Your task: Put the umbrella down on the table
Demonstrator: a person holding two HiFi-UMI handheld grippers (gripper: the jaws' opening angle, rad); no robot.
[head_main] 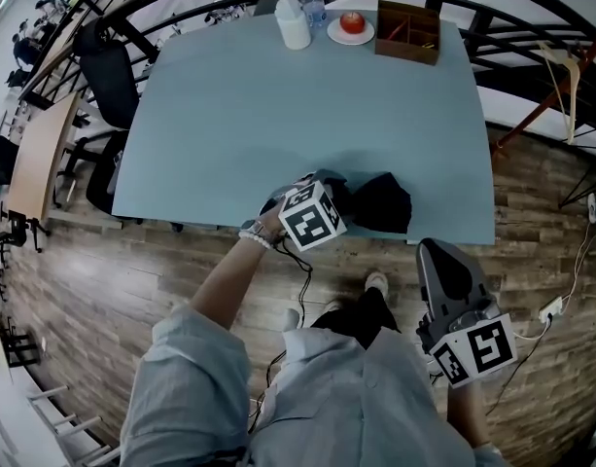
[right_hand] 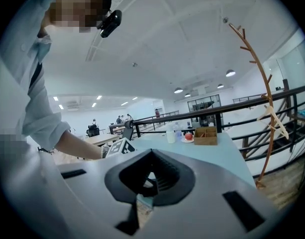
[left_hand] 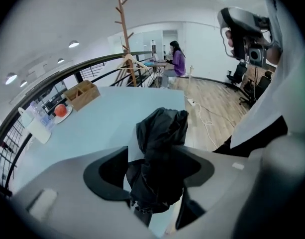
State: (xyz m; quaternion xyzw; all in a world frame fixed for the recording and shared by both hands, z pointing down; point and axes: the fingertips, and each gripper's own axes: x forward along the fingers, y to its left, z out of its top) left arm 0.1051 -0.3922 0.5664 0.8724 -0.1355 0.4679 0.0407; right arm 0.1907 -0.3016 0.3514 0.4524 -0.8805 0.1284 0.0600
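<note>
Umbrella (head_main: 380, 202) is black, folded, and lies on the table (head_main: 278, 115) right at its near edge, lower centre of the head view. Looks fully rested on the tabletop, so the put-down reads as done.

Left gripper (left_hand: 153, 172): jaws spread wide. Umbrella sits in the gap between them, but a sliver of table shows between the fabric and the frame-left jaw. Judged released, not squeezing. Contact on the frame-right jaw is hard to rule out: dark fabric against dark pad.

Key relation: in the left gripper view the umbrella runs up the frame from the jaw gap, long axis roughly in line with the way the jaws point. In the head view the bundle spreads rightward from the marker cube along the table edge. Likely next move is backing off along that axis; loose fabric near the pads could snag.

Right gripper (right_hand: 150, 178): jaws pressed together, nothing in them. Sits lower right in the head view, off the table over the wood floor (head_main: 103, 290), well apart from the umbrella. Left hand is clearly nearer.
</note>
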